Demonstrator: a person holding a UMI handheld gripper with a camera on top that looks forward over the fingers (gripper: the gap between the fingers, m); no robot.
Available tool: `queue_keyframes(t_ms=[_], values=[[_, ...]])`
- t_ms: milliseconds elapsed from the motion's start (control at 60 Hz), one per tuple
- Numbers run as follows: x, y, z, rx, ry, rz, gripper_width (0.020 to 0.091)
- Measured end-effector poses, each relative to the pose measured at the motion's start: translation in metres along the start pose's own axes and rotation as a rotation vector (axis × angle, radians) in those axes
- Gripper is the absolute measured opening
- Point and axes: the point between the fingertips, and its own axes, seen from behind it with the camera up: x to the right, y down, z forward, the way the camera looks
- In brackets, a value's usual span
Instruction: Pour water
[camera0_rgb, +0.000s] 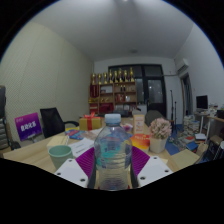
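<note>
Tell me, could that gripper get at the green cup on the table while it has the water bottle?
Probably not. The water bottle fills the space between the gripper's fingers, whose pads press its sides. The green cup stands apart, beside the left finger, so the bottle would have to go first.

The room is evenly and softly lit, fairly bright, with the pale ceiling (110, 25) the lightest area across the top of the frame. No hard shadows show. Strong fisheye distortion bends the walls (30, 75) inward at the left and right of the frame, and the shelf (113, 88) at centre looks small and far. The bottle (112, 150) at lower centre carries pale highlights on its clear plastic and is a little soft. Fine detail on the cluttered table (30, 155) at lower left is smeared and hard to read.
</note>
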Motion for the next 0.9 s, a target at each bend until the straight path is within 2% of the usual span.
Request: queue_keyframes(t_ms=[33,67,200,250,367,433,600,900], values=[[0.001,0.008,0.001,-0.026,-0.001,-0.012,0.0519],[0.001,0.000,0.002,0.010,-0.001,-0.016,0.0511],[0.021,0.010,-0.011,0.015,-0.007,-0.019,0.0506],[0.023,0.010,-0.011,0.019,-0.004,-0.016,0.0546],[0.024,0.012,-0.013,-0.014,0.007,-0.036,0.0709],[0.003,0.008,-0.013,-0.042,0.025,-0.055,0.0861],[-0.003,-0.010,-0.064,-0.040,0.037,-0.066,0.0841],[-0.028,-0.017,-0.203,-0.056,0.083,0.022,0.0848]])
